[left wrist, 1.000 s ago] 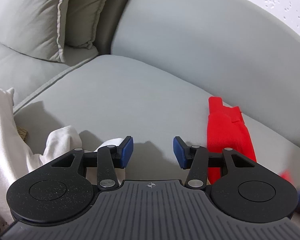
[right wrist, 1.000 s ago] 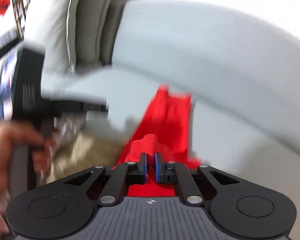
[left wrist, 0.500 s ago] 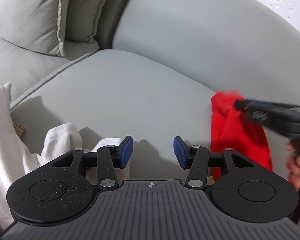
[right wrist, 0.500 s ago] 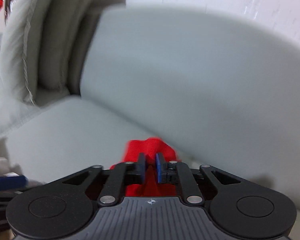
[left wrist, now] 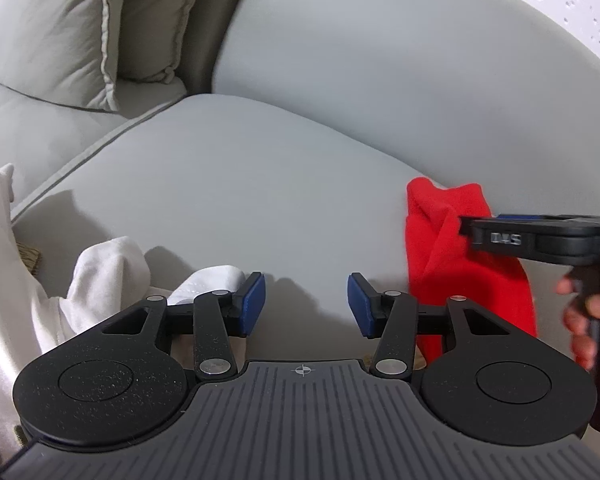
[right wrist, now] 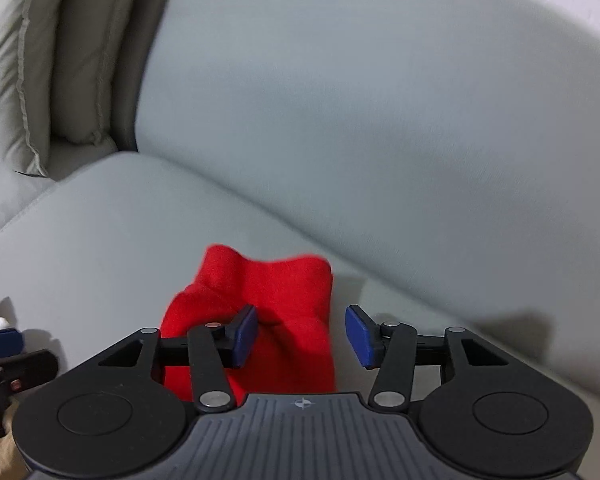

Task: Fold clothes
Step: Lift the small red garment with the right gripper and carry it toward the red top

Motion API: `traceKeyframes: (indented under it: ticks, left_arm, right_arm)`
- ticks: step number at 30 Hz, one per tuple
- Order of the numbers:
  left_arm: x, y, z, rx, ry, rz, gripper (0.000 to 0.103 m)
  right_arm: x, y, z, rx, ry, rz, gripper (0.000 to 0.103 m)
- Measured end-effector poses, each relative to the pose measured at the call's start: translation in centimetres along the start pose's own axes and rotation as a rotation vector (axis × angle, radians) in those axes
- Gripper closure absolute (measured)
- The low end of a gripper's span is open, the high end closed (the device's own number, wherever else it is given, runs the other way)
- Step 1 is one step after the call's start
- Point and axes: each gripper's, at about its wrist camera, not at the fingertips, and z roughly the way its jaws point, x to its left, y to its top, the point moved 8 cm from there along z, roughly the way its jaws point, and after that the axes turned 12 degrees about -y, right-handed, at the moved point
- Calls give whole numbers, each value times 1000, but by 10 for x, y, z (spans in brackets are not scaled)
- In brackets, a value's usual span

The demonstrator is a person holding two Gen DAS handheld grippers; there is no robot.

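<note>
— Left gripper (left wrist: 306,306) first: its blue pads stand apart with nothing between them, only bare sofa seat (left wrist: 240,184) under the gap. It's poised, not working.

— And what's over on that side for it?

— White clothes (left wrist: 104,272), a rumpled heap at the seat's left edge, one lobe just beside the left pad. None of it looks folded to me. Something tan (left wrist: 28,258) peeks out behind the heap, too little showing to name it.

— So the middle of the seat?

— Bare grey cushion, with the back pillows (left wrist: 60,28) well behind. It reads to me as the place kept free for laying a garment out.

— Then the red one?

— Red garment (right wrist: 260,312) lies on the seat toward the right, close to the foot of the backrest (right wrist: 380,120), bunched into a narrow, lumpy bundle. Right gripper (right wrist: 302,336) is directly over its near end, and its jaws have just been opening; the cloth sits between them, but the pads aren't pressing it, so I'd call it released. From the left camera you can see the person's hand (left wrist: 584,312) on that tool's handle.

— Folded, would you say?

— Folded over and set aside, I'd judge, though loosely. That's one piece dealt with; the white heap is what's left, which looks like the larger share.
</note>
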Motion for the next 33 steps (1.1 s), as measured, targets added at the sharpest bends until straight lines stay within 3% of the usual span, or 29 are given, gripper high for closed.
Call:
traceKeyframes:
  ticks: [5, 9, 11, 14, 19, 24, 28, 33]
  left_arm:
    - [3, -1, 5, 12, 3, 5, 51]
    - [5, -2, 7, 19, 5, 9, 51]
    - [5, -3, 7, 22, 5, 13, 51]
    - [5, 0, 5, 16, 2, 21, 51]
    - [2, 12, -18, -49, -35, -4, 51]
    - [-12, 10, -74, -110, -100, -21, 51]
    - [-29, -14, -123, -48, -188, -79, 51]
    - [-53, -57, -194, 15, -120, 69, 50]
  right_arm:
    - [-6, 8, 24, 40, 67, 101, 50]
    - [-7, 6, 23, 68, 169, 148, 83]
    - [-7, 7, 19, 63, 174, 143, 90]
    - [-3, 11, -1, -10, 147, 57, 90]
    - [-11, 22, -91, -196, 185, -4, 90]
    - [-26, 14, -211, -389, 266, -41, 91]
    - [-36, -16, -282, -443, 313, -62, 91]
    - [-52, -78, -348, -441, 341, -6, 92]
